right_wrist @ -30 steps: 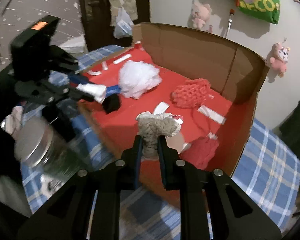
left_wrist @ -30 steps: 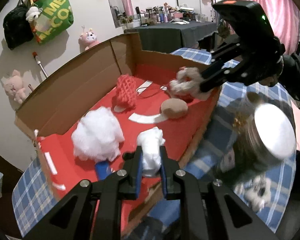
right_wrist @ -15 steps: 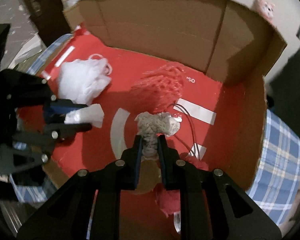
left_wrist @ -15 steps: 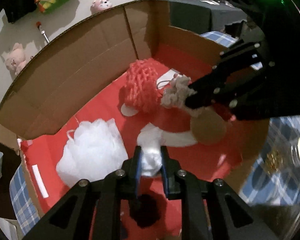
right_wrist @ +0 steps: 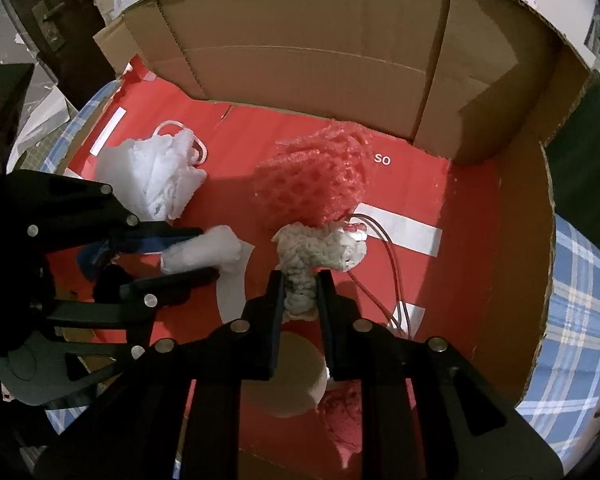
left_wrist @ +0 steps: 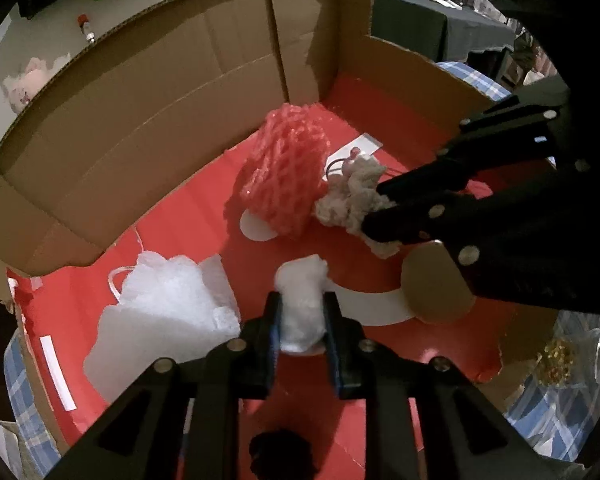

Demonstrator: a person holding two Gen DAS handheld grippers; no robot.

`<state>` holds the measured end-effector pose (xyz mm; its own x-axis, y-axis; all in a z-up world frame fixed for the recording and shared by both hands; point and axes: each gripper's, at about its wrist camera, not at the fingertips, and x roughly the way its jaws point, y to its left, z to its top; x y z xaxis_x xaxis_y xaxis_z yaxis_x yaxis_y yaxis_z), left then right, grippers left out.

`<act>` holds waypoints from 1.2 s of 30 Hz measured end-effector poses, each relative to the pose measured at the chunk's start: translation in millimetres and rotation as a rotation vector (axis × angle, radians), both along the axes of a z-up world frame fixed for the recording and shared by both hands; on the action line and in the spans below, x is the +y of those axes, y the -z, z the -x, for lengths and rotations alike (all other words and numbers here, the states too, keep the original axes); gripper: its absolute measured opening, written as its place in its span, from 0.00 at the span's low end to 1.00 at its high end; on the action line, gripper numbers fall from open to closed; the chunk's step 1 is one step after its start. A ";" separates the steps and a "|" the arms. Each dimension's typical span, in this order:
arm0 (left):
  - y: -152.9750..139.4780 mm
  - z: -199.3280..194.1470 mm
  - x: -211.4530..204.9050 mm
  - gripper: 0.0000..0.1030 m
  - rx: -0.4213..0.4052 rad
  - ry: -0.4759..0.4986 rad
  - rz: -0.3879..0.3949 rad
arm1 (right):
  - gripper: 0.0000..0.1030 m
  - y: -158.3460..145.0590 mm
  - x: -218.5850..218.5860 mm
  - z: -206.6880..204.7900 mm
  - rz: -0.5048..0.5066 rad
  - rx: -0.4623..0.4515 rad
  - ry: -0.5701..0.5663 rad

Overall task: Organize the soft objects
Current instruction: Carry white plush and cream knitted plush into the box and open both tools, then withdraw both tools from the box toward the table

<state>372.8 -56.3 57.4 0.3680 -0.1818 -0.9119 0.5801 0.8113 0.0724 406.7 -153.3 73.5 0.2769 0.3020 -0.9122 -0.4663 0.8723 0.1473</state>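
Note:
My left gripper (left_wrist: 301, 312) is shut on a white cotton wad (left_wrist: 302, 300) and holds it over the red floor of the cardboard box (left_wrist: 172, 128). My right gripper (right_wrist: 299, 284) is shut on a grey knitted piece (right_wrist: 320, 248), also over the box floor, beside the pink foam net (right_wrist: 316, 178). In the left wrist view the right gripper (left_wrist: 374, 204) holds the grey piece (left_wrist: 352, 196) against the pink net (left_wrist: 286, 172). In the right wrist view the left gripper (right_wrist: 210, 254) holds the white wad (right_wrist: 204, 250). A white mesh puff (left_wrist: 160, 308) lies at the box's left.
A tan round sponge (left_wrist: 436, 288) and a dark red soft item (right_wrist: 342, 412) lie near the box's front wall. A black object (left_wrist: 280, 452) lies under my left gripper. Red cords (right_wrist: 384, 264) trail on the floor. A glass jar (left_wrist: 572, 356) stands on the checked cloth (right_wrist: 580, 304).
Both grippers have moved forward over the box wall and lower into the box, each still holding its soft piece. The grey piece now sits next to the pink net.

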 end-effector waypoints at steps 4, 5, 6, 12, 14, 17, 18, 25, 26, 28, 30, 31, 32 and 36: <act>0.6 -1.8 0.2 0.39 -0.002 0.003 0.017 | 0.17 2.9 0.0 -0.5 -0.011 0.002 0.010; -0.2 -0.9 1.0 0.45 -0.012 0.004 0.017 | 0.17 2.7 -1.4 -0.3 -0.014 0.002 0.012; -0.5 -1.1 2.6 0.49 -0.015 0.002 0.019 | 0.18 2.0 -3.2 0.1 -0.018 0.000 0.014; -1.0 -5.1 9.4 0.53 -0.011 -0.027 0.030 | 0.24 2.3 -6.8 0.3 0.014 -0.029 0.034; -1.8 -4.4 10.9 0.53 -0.011 -0.026 0.036 | 0.29 1.5 -8.8 0.4 0.008 -0.026 0.042; -5.0 0.4 11.0 0.57 -0.019 -0.023 0.045 | 0.67 -6.3 -11.1 5.5 -0.012 -0.057 0.031; -6.1 2.2 12.2 0.60 -0.023 -0.021 0.050 | 0.67 -8.7 -10.9 7.4 -0.011 -0.069 0.027; -31.8 19.9 32.9 0.67 -0.062 -0.058 0.111 | 0.67 -37.9 -16.2 24.3 -0.041 -0.129 0.052; -38.3 24.0 36.6 0.71 -0.077 -0.067 0.126 | 0.67 -43.2 -17.5 28.7 -0.046 -0.143 0.057; -51.6 32.7 43.6 0.77 -0.107 -0.086 0.159 | 0.68 -58.0 -22.6 41.1 -0.069 -0.172 0.072; -67.4 43.1 49.6 0.83 -0.137 -0.116 0.199 | 0.68 -72.2 -27.9 53.6 -0.089 -0.203 0.088; -75.0 49.4 53.8 0.84 -0.154 -0.129 0.219 | 0.68 -78.4 -29.4 59.3 -0.100 -0.220 0.101; -83.3 57.3 56.0 0.86 -0.177 -0.140 0.240 | 0.68 -84.9 -29.7 65.5 -0.114 -0.233 0.109; -114.5 92.2 62.0 0.94 -0.276 -0.189 0.310 | 0.69 -111.9 -30.5 94.5 -0.125 -0.307 0.138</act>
<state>280.6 5.7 171.9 0.6422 -0.3371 -0.6884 0.4131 0.9087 -0.0595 312.2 -183.8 185.3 0.5783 0.3470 -0.7383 -0.3846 0.9141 0.1284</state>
